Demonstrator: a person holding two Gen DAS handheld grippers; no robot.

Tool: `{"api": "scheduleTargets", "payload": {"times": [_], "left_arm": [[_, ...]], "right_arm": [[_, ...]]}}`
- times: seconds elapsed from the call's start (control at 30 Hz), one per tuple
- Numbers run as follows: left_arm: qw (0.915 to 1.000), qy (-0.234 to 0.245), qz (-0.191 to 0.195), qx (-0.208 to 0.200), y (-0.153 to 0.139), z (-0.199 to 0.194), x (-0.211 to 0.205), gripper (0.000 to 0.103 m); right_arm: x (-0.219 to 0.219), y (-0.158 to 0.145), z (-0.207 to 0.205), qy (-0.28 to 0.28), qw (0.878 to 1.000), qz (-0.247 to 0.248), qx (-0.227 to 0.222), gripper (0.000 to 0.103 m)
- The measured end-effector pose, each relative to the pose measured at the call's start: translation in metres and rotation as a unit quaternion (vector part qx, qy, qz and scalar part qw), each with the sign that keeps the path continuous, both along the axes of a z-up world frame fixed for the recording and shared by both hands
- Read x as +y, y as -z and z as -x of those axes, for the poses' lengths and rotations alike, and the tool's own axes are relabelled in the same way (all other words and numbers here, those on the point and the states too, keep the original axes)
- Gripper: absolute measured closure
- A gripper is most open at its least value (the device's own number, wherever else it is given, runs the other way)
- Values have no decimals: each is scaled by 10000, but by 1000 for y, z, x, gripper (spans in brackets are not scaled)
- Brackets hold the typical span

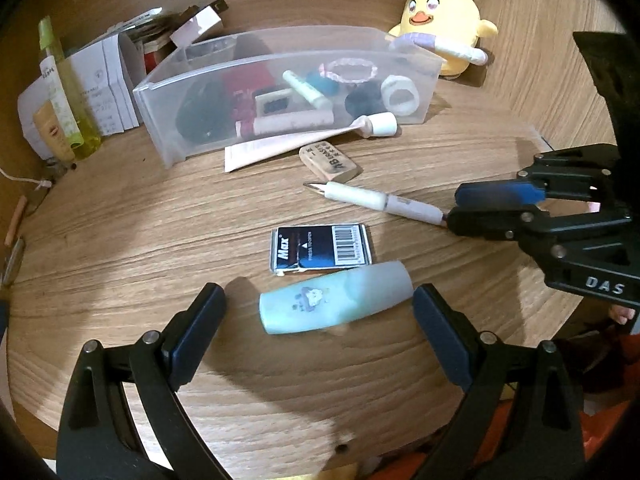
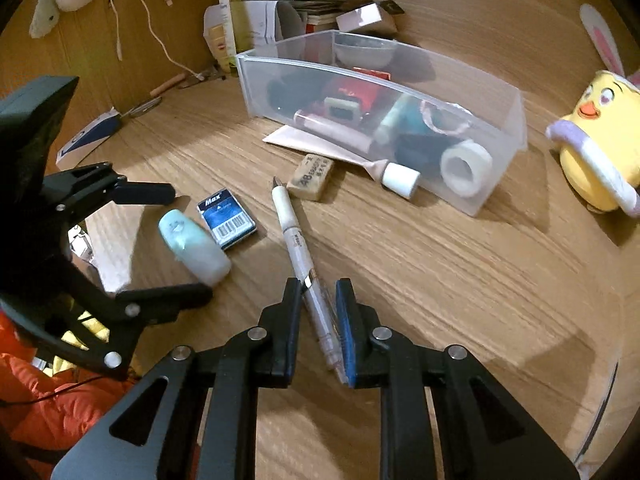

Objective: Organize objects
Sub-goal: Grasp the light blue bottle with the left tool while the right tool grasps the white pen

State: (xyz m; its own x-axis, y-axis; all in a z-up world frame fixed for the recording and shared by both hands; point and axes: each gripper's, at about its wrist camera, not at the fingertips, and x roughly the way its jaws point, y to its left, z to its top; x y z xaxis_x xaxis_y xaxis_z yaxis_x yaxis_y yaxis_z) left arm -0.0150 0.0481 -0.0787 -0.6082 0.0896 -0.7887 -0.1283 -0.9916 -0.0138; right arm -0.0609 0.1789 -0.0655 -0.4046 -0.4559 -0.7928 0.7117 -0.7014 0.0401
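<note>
The jaws of the right gripper (image 2: 318, 294) stand nearly closed on the clear rear barrel of one white pen (image 2: 294, 236), whose tip points ahead of them toward one tan eraser (image 2: 311, 176). The pen lies on the wooden surface (image 2: 440, 264), and whether both pads press it I cannot tell for sure, though the gap looks filled. The jaws of the left gripper (image 1: 320, 304) stand wide open, one on each side of one pale blue bottle (image 1: 334, 304) lying on its side between them, neither pad touching it. Just beyond that bottle, ahead of the left jaws, lies one dark blue box (image 1: 322, 250) with a barcode.

The left wrist view shows the right gripper from the side, coming in from the right with the pen's end in its jaws, which the right wrist view shows from above. The right wrist view shows white cables hanging and a white soft toy at upper left, unseen in the other. Both views show one translucent bin (image 1: 168, 120) far ahead of the jaws, holding assorted small items, one white tube (image 1: 280, 144) leaning at its front wall, and one yellow plush chick (image 1: 444, 8) to the right of the bin
</note>
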Motion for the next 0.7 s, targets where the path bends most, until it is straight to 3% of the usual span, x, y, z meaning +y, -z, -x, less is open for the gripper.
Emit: {"api": "scheduleTargets", "payload": {"times": [0.2, 0.37, 0.47, 0.7], "left_arm": [[9997, -159, -146, 127, 0, 2, -3, 8], [9995, -196, -46, 235, -1, -2, -5, 30], [9993, -206, -226, 208, -3, -3, -11, 30], [9980, -352, -409, 323, -14, -6, -22, 30]], "right_arm": [[-21, 2, 5, -119, 9998, -105, 127, 85], [-35, 8, 8, -232, 9994, -192, 175, 85], [-34, 6, 6, -217, 9996, -136, 151, 91], [-25, -4, -3, -149, 9996, 164, 189, 93]]}}
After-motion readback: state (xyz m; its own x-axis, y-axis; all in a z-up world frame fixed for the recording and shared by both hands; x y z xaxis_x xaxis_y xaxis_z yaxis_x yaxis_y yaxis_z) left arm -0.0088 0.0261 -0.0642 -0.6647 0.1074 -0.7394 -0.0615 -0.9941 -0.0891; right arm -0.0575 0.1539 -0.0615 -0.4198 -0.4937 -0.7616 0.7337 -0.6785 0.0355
